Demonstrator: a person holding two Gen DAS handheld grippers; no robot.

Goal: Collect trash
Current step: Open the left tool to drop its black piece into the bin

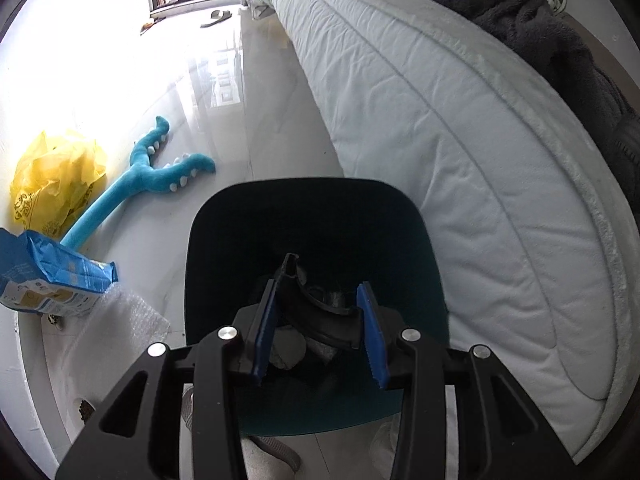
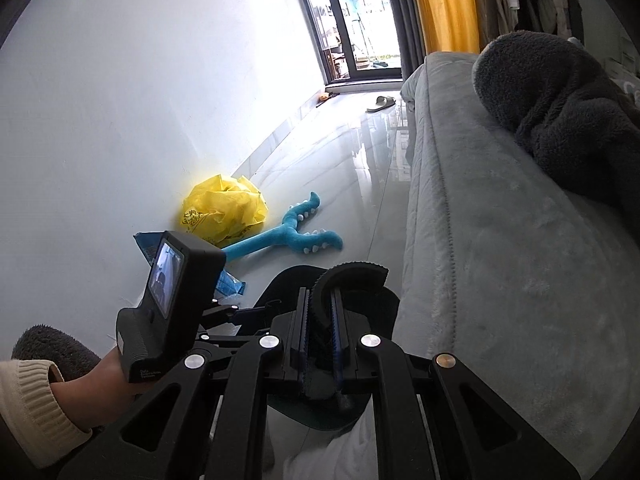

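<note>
A dark teal trash bin [image 1: 216, 248] stands on the floor by the bed; its rim also shows in the right wrist view [image 2: 280, 284]. My left gripper [image 1: 320, 328] is open over the bin mouth, with a curved black plastic piece [image 1: 320, 316] between its blue pads [image 1: 370, 312]; crumpled grey trash [image 1: 286, 350] lies below. My right gripper [image 2: 320, 320] is shut on a curved black ridged piece [image 2: 352, 274] above the bin. A yellow plastic bag [image 1: 56, 184], a blue packet [image 1: 48, 276] and bubble wrap [image 1: 120, 320] lie on the floor at left.
A blue plush toy [image 1: 152, 176] lies on the glossy floor. The bed with a white quilt [image 1: 460, 140] and dark fleece [image 1: 540, 40] fills the right. A white wall [image 2: 120, 120] runs along the left. A slipper [image 2: 380, 103] lies near the far glass door.
</note>
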